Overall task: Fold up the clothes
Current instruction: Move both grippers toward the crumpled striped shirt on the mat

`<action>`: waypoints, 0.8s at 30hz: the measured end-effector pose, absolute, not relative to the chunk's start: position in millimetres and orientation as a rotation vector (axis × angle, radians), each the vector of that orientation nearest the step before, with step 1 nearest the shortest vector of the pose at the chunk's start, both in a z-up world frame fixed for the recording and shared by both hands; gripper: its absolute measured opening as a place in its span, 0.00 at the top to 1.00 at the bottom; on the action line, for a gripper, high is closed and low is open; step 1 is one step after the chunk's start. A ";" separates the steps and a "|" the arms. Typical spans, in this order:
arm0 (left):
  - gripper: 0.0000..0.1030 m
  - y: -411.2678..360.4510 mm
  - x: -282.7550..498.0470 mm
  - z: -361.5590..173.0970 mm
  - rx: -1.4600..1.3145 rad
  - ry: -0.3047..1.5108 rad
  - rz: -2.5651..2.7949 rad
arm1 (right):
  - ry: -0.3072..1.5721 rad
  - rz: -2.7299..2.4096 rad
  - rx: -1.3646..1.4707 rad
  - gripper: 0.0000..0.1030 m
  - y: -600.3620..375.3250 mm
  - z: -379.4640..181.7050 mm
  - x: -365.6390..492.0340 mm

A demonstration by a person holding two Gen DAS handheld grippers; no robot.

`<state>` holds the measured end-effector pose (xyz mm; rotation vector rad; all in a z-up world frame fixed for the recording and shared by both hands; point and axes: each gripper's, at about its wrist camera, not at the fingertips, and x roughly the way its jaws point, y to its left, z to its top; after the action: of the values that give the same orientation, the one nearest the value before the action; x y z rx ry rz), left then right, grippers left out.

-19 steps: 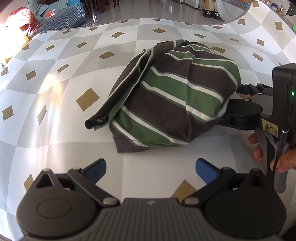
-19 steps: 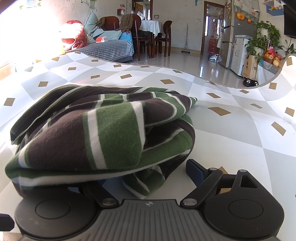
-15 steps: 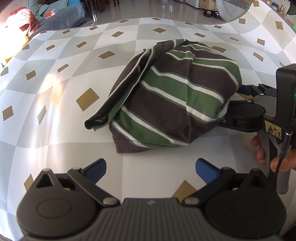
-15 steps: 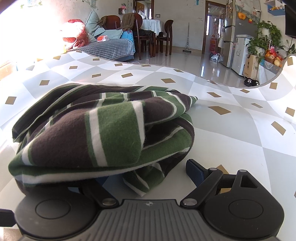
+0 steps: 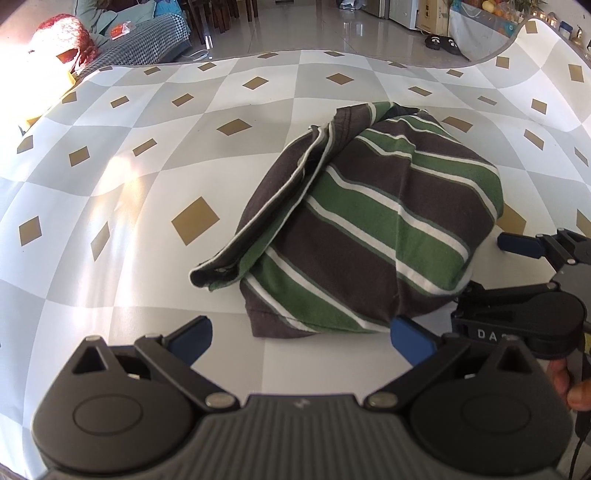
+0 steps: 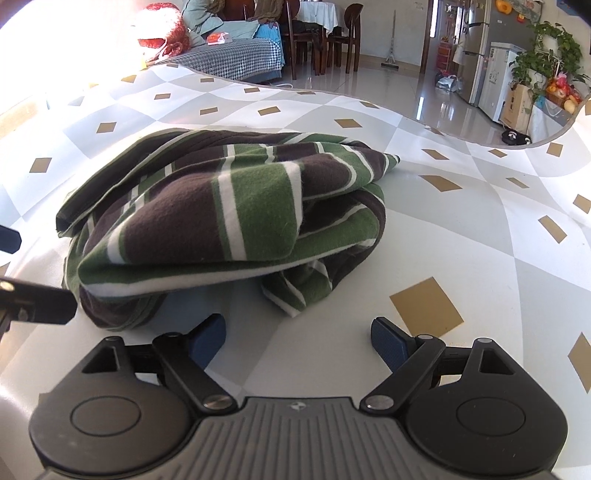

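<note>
A folded brown, green and white striped garment (image 5: 369, 229) lies in a thick bundle on the checked tablecloth; it also shows in the right wrist view (image 6: 229, 218). My left gripper (image 5: 301, 338) is open and empty, just in front of the bundle's near edge. My right gripper (image 6: 299, 338) is open and empty, a short way back from the bundle's side. The right gripper's body (image 5: 532, 302) shows in the left wrist view at the bundle's right, with one blue fingertip free beside the cloth.
The tablecloth (image 5: 147, 177) with grey, white and gold diamonds covers the whole table. The far table edge (image 6: 406, 114) drops to a tiled floor. A sofa with a red cushion (image 6: 166, 29), chairs and a fridge stand beyond.
My right gripper has drawn back from the bundle, so its left finger, earlier hidden under the cloth, now shows free. My left gripper has moved closer to the garment.
</note>
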<state>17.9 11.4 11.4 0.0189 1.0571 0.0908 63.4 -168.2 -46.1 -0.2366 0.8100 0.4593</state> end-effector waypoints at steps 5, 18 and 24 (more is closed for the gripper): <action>0.00 22.2 26.1 22.8 -0.009 1.031 0.125 | 0.916 0.435 -0.265 0.18 -169.8 -38.0 62.8; 0.00 47.2 56.8 26.1 -0.082 1.047 0.163 | 0.956 0.396 -0.206 0.20 -168.8 14.5 48.3; 0.00 45.1 79.0 20.2 -0.045 1.063 0.144 | 0.908 0.431 -0.210 0.20 -163.9 34.2 49.8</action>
<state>79.0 45.1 20.2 -0.0450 1.0630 0.1445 49.8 -163.9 34.2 -0.2096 0.9083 0.4309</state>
